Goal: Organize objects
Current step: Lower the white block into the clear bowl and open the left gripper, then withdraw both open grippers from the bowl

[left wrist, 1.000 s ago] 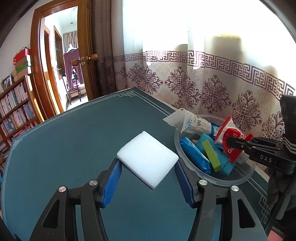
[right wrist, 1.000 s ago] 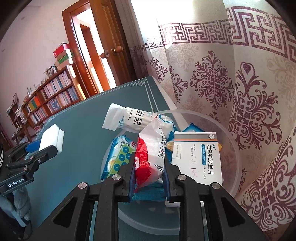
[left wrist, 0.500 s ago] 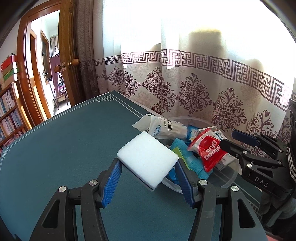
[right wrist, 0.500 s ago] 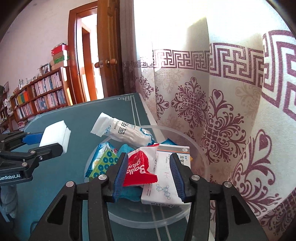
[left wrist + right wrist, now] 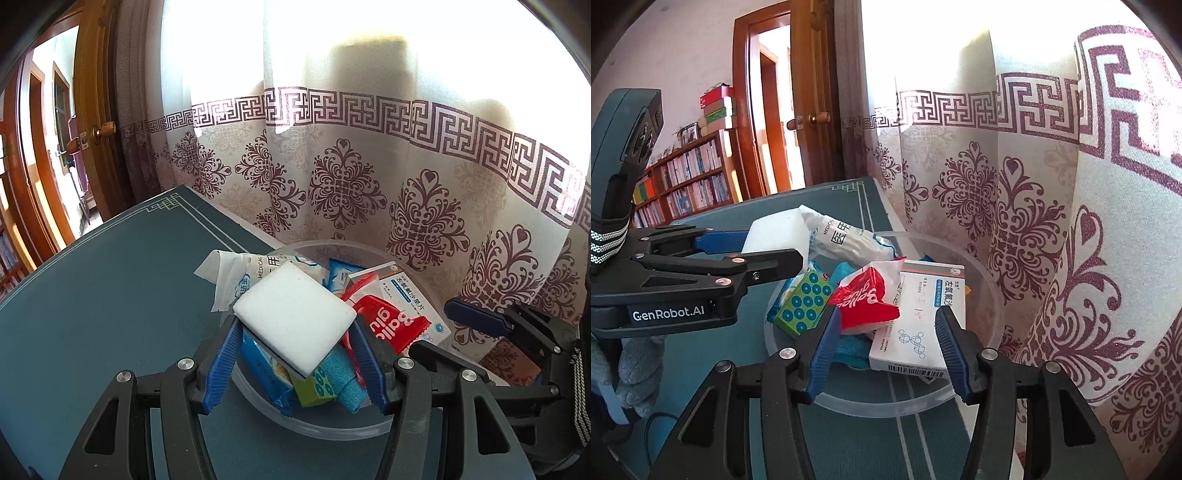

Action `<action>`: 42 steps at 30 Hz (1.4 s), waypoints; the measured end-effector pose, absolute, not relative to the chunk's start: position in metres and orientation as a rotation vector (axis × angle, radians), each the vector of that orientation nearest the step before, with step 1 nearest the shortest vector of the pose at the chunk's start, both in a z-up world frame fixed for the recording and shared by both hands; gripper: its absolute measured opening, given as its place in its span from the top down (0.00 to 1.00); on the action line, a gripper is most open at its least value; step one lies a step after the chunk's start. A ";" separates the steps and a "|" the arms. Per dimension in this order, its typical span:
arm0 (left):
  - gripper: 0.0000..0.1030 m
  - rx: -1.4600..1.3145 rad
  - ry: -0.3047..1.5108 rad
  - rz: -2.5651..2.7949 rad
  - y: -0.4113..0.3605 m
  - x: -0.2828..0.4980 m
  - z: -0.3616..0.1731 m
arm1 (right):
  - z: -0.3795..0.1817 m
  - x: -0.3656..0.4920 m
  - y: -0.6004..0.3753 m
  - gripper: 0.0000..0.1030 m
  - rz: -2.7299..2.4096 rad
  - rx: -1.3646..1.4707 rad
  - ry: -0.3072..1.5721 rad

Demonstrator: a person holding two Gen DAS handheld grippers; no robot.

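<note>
- Sponge (image 5: 295,314): white foam block gripped between the blue fingers (image 5: 221,360) of the left gripper (image 5: 295,363), held above the clear bowl (image 5: 314,430) on the tabletop (image 5: 110,295).
- Handling: judged light, soft and compressible; best held across its flat sides near the middle, since an edge grip would let it bend.
- Right gripper (image 5: 886,356): fingers spread, empty, flanking the red packet (image 5: 866,297) and the white medicine box (image 5: 923,321) lying in the bowl.
- Change: a second ago the sponge hung over bare tabletop beside the bowl, and the right gripper pinched the red packet; it now lies released.
</note>
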State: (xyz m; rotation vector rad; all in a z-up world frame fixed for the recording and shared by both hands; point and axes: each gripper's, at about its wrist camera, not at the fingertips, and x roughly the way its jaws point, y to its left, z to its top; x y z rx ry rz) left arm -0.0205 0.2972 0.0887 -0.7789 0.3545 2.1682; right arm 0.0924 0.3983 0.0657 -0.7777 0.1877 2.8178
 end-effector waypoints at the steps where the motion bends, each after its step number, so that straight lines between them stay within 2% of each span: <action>1: 0.39 -0.783 0.355 2.163 0.300 -0.022 0.088 | 0.065 0.093 0.399 0.47 2.817 -0.777 0.189; 7: 0.37 -0.791 0.358 2.133 0.315 -0.026 0.084 | 0.064 0.092 0.403 0.47 2.815 -0.784 0.204; 9: 0.25 -0.797 0.355 2.127 0.317 -0.027 0.083 | 0.063 0.091 0.403 0.47 2.814 -0.789 0.206; 11: 0.20 -0.798 0.342 2.129 0.317 -0.027 0.082 | 0.063 0.090 0.403 0.47 2.814 -0.794 0.208; 17: 0.15 -0.805 0.310 2.139 0.306 -0.027 0.085 | 0.062 0.089 0.401 0.46 2.814 -0.803 0.208; 20: 0.12 -0.805 0.276 2.153 0.297 -0.027 0.089 | 0.062 0.089 0.401 0.42 2.815 -0.803 0.209; 24: 0.02 -0.787 0.251 2.203 0.284 -0.024 0.096 | 0.063 0.090 0.398 0.36 2.815 -0.803 0.213; 27: 0.01 -0.771 0.245 2.251 0.275 -0.021 0.101 | 0.063 0.092 0.395 0.31 2.815 -0.807 0.217; 34: 0.01 -0.772 0.274 2.346 0.265 -0.010 0.103 | 0.065 0.096 0.387 0.13 2.821 -0.826 0.217; 42: 0.00 -0.757 0.291 2.393 0.258 0.003 0.108 | 0.066 0.100 0.380 0.07 2.806 -0.846 0.196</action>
